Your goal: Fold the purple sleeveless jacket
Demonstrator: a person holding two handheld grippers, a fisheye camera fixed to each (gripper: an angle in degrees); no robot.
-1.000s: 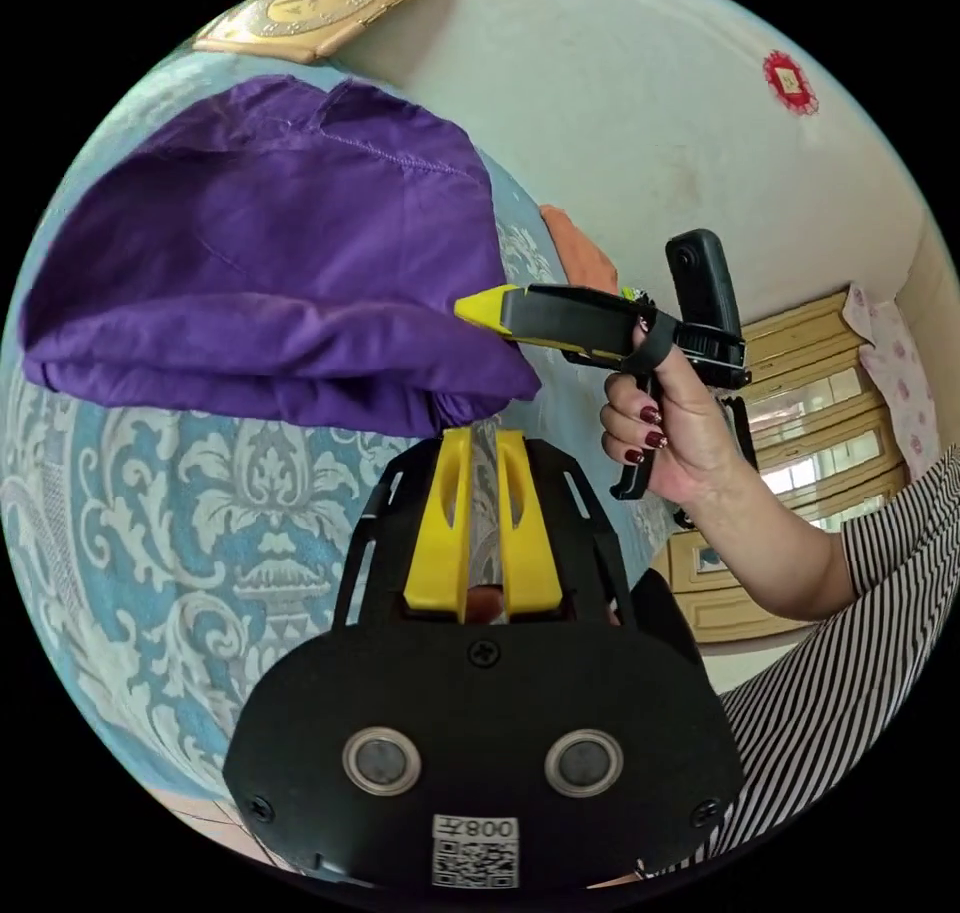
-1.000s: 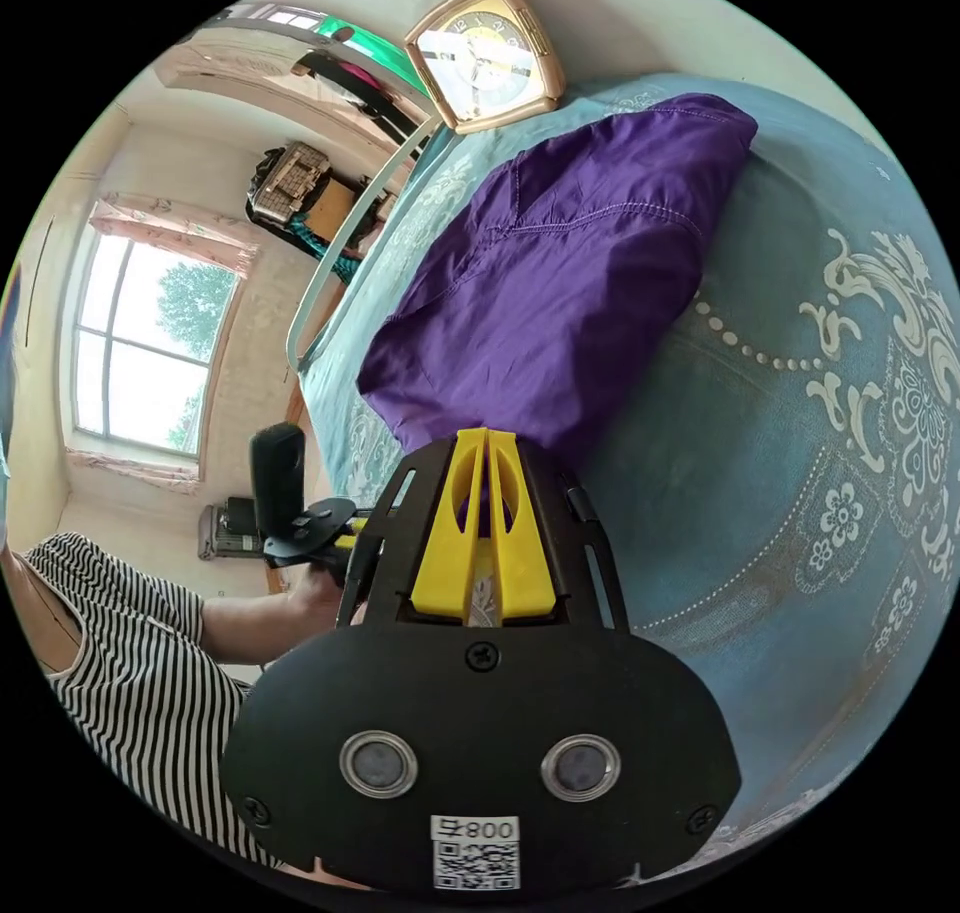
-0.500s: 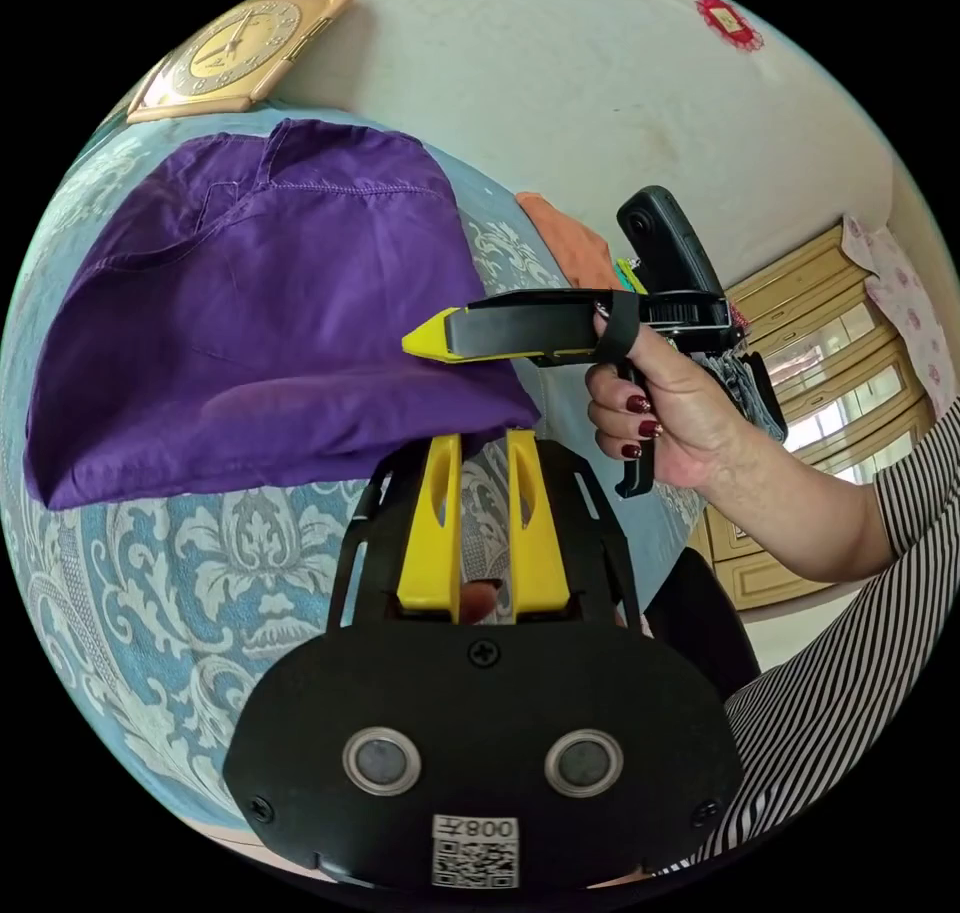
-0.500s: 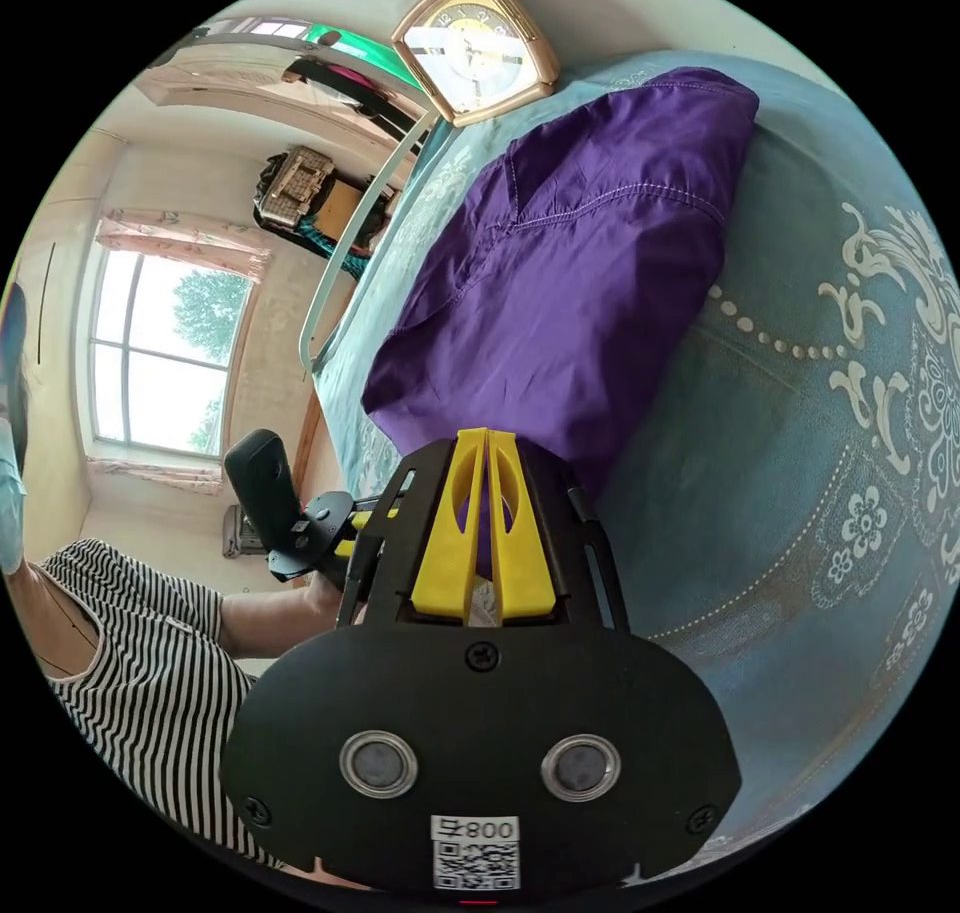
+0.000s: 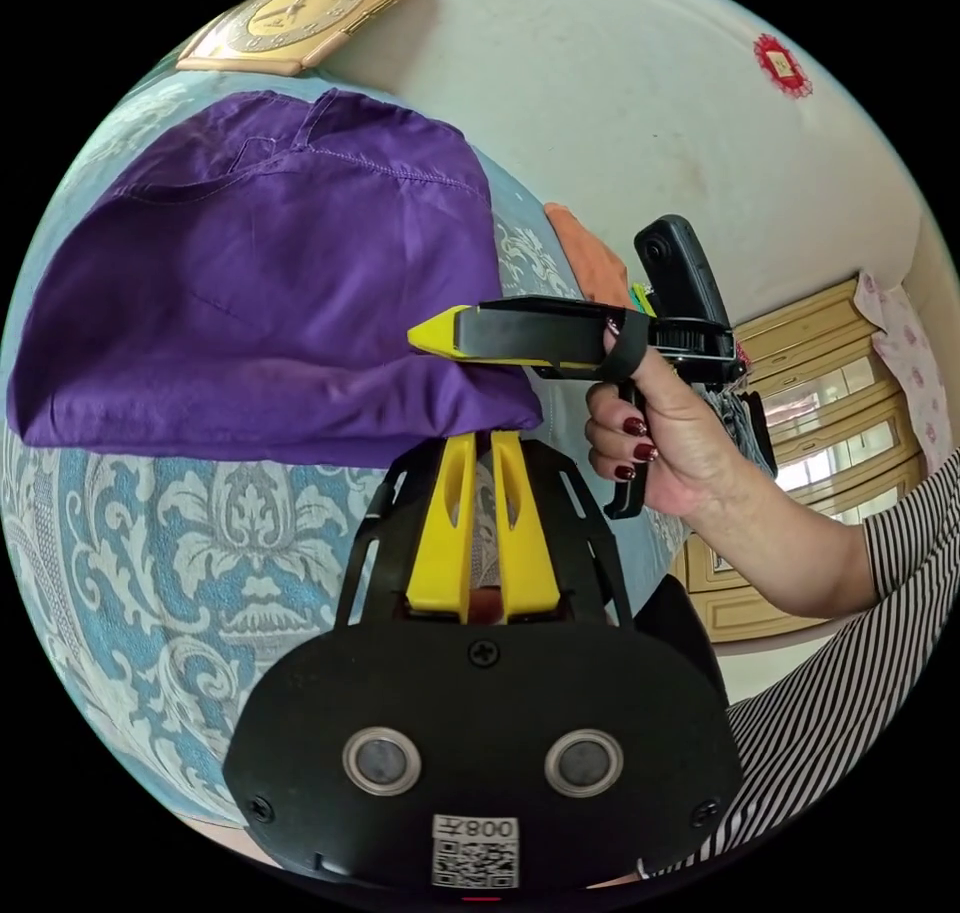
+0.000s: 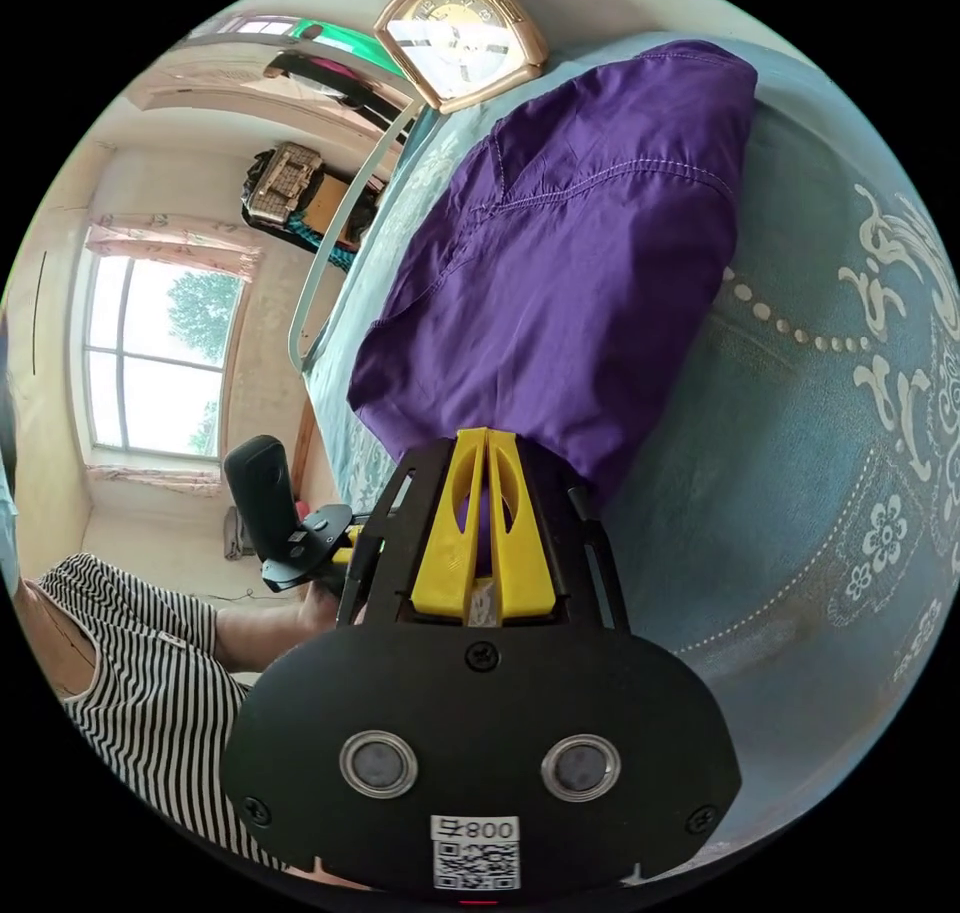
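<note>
In the left gripper view, the purple sleeveless jacket (image 5: 260, 283) lies folded into a thick bundle on the bed (image 5: 200, 553), whose blue cover bears a pale floral pattern; a gold-framed clock (image 5: 300, 13) sits beyond the jacket's far edge, against the pale wall (image 5: 620, 103); the left hand-held gripper (image 5: 478, 438) points at the near hem of the bundle with its yellow jaws nearly together, a narrow gap between them, and whether they pinch the cloth cannot be told; to its right, the right hand-held gripper (image 5: 425, 331) reaches sideways over the jacket's corner, held by a hand (image 5: 660, 433) with a striped sleeve (image 5: 860, 633) behind it; an orange cloth (image 5: 590, 253) lies on the bed beyond, and wooden cabinets (image 5: 810, 423) stand at the far right. In the right gripper view, a window (image 6: 150, 363) is at the left; the right hand-held gripper is clenched, its jaws meeting at the tips against the jacket's near edge, purple cloth showing between them.
</note>
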